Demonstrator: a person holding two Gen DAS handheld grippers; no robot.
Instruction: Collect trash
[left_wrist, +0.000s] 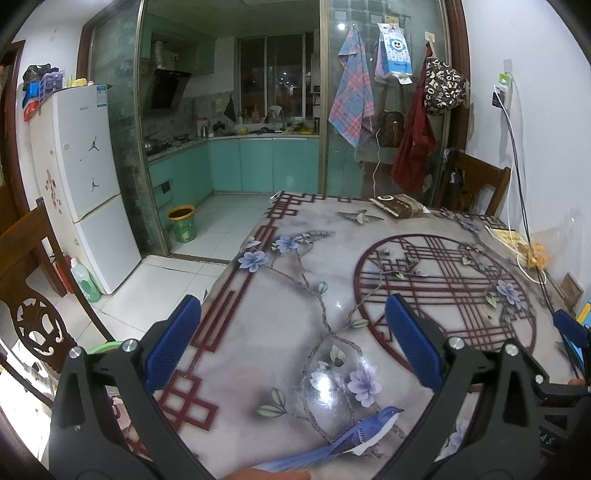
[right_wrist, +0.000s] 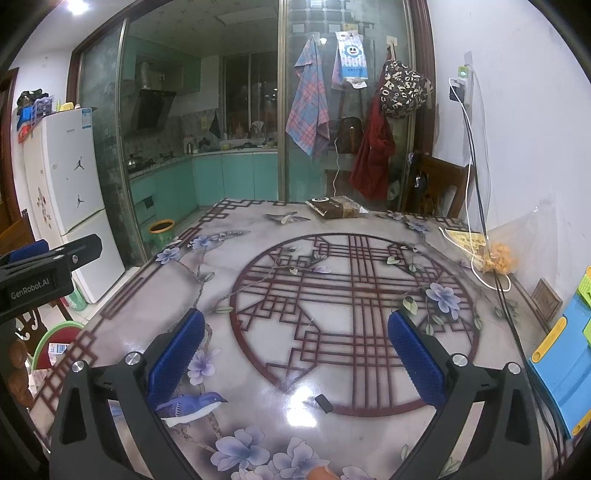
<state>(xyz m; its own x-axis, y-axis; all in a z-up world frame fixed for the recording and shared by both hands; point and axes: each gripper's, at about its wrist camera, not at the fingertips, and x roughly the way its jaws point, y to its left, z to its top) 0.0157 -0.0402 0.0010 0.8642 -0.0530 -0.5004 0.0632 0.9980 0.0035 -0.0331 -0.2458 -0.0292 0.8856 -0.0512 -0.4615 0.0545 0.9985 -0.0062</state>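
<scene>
A dining table (left_wrist: 295, 280) with a glossy cloth printed with blue flowers, birds and a dark red lattice circle fills the lower centre of both views, with a carved wooden chair (left_wrist: 35, 314) at lower left and another chair (left_wrist: 476, 184) at its far right corner. Behind it, a glass sliding partition (left_wrist: 384, 96) opens onto a kitchen with teal cabinets (left_wrist: 258, 162), a black range hood (left_wrist: 166, 88) and a dark window (left_wrist: 273, 77). A white fridge (left_wrist: 85, 177) stands at left on pale floor tiles (left_wrist: 229, 218), white walls (right_wrist: 517, 110) close the right side, and a ceiling light (right_wrist: 78, 6) glows at upper left.
</scene>
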